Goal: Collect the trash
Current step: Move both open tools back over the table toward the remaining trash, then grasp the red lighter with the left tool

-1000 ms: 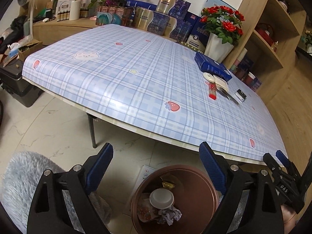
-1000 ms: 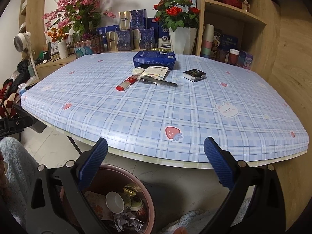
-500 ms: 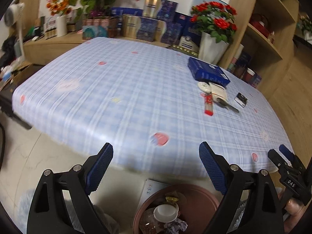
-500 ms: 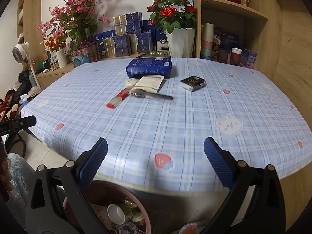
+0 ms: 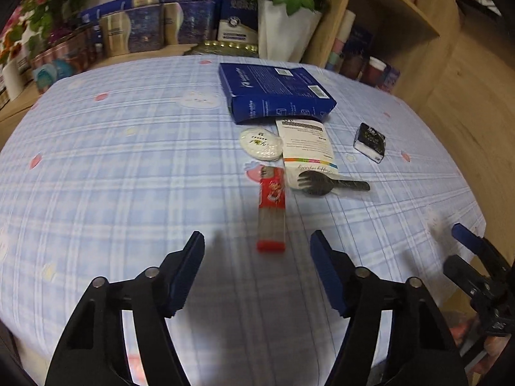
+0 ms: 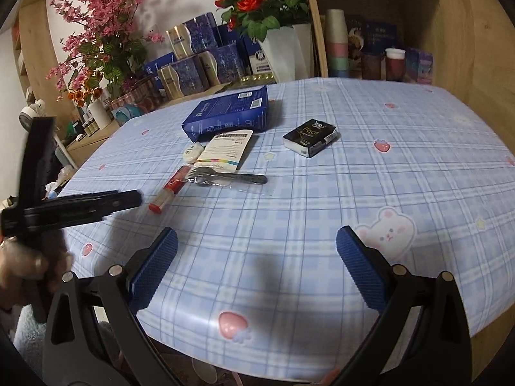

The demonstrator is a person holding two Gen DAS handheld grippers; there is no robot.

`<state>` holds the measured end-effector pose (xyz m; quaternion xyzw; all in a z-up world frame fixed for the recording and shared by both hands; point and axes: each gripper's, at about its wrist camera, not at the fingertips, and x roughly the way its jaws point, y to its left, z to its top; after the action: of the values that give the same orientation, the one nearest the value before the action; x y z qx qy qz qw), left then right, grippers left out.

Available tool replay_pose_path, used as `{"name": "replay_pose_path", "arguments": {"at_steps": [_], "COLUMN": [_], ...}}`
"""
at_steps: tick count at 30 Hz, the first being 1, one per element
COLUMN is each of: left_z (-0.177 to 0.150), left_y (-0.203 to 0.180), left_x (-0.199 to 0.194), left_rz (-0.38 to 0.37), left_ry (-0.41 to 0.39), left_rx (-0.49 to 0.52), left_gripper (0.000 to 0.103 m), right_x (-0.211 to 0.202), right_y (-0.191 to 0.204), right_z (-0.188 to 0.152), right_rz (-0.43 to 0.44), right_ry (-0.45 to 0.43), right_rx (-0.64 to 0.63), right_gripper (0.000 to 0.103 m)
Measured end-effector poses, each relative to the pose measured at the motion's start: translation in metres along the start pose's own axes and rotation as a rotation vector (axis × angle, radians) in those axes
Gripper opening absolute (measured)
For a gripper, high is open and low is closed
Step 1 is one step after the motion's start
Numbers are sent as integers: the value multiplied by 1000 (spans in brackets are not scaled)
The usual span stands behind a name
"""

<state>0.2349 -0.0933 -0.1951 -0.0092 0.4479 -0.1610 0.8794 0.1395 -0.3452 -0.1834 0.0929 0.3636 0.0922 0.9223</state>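
Blue plaid cloth covers the table (image 5: pixel 128 193) ahead of you. Your left gripper (image 5: pixel 257 251) hangs over it with fingers spread, empty, the red sachet (image 5: pixel 272 206) lying just beyond the gap. Beside that sachet lie a round white packet (image 5: pixel 260 144), a paper pouch (image 5: pixel 305 143) and a black fork (image 5: pixel 331 185) (all near the blue box (image 5: pixel 273 91)). Your right gripper (image 6: pixel 257 251) also stands spread, holding nothing, well short of the black tissue pack (image 6: pixel 310 136).
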Motion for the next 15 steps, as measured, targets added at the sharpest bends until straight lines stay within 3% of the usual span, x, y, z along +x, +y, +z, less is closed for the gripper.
{"name": "replay_pose_path", "arguments": {"at_steps": [5, 10, 12, 13, 15], "left_z": [17, 21, 23, 23, 22], "left_y": [-11, -23, -25, -26, -24], "left_x": [33, 46, 48, 48, 46], "left_rz": [26, 69, 73, 81, 68], "left_ry": [52, 55, 54, 50, 51], "left_rx": [63, 130, 143, 158, 156], "left_gripper": [49, 47, 38, 23, 22], "right_x": [6, 11, 13, 14, 17], "right_y": [-8, -14, -15, -14, -12], "right_z": [8, 12, 15, 16, 18], "right_rz": [-69, -108, -105, -108, -118], "right_ry": [20, 44, 53, 58, 59], "right_rx": [-51, -97, -103, -112, -141], "right_gripper": [97, 97, 97, 97, 97]}}
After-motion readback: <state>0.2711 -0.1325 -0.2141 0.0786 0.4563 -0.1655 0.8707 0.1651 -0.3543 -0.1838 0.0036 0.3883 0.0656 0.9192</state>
